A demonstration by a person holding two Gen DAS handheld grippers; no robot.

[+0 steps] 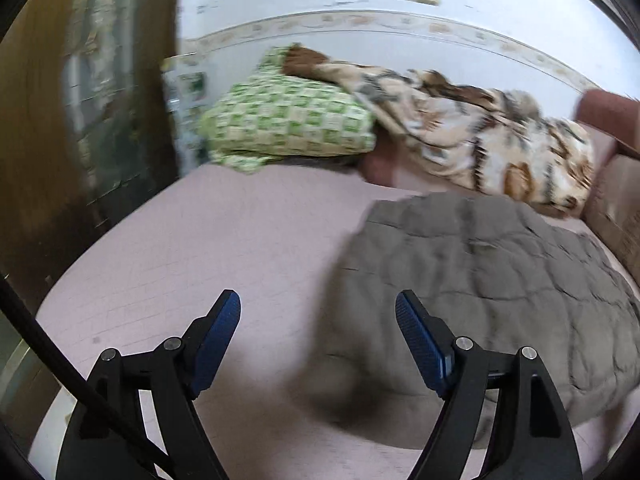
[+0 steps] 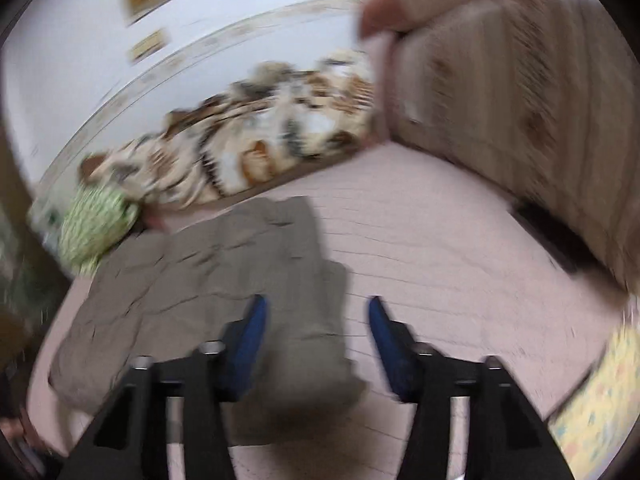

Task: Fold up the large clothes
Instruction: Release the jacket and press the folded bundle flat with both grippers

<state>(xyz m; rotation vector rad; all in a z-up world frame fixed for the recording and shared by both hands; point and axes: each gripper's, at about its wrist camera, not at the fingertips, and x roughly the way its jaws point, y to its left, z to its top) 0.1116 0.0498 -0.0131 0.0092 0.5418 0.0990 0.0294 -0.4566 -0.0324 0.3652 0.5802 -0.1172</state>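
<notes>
A grey quilted garment [image 1: 480,272] lies spread on the pink bed sheet [image 1: 220,240]. In the left wrist view my left gripper [image 1: 318,302] hovers over the garment's near left edge. It is open wide, with nothing between its blue pads [image 1: 218,344]. In the blurred right wrist view the same garment [image 2: 224,256] reaches from the left toward the camera. A folded part of it lies under my right gripper [image 2: 317,305]. That gripper is open, its pads [image 2: 244,348] clear of the cloth and the sheet [image 2: 440,260] to its right.
A green checked pillow [image 1: 288,124] and a brown patterned blanket [image 1: 480,136] lie along the far wall. A padded headboard [image 2: 520,120] bounds the bed on the right, and a dark wooden cabinet [image 1: 60,140] stands on the left. A yellow patterned cloth [image 2: 600,400] is at the near right.
</notes>
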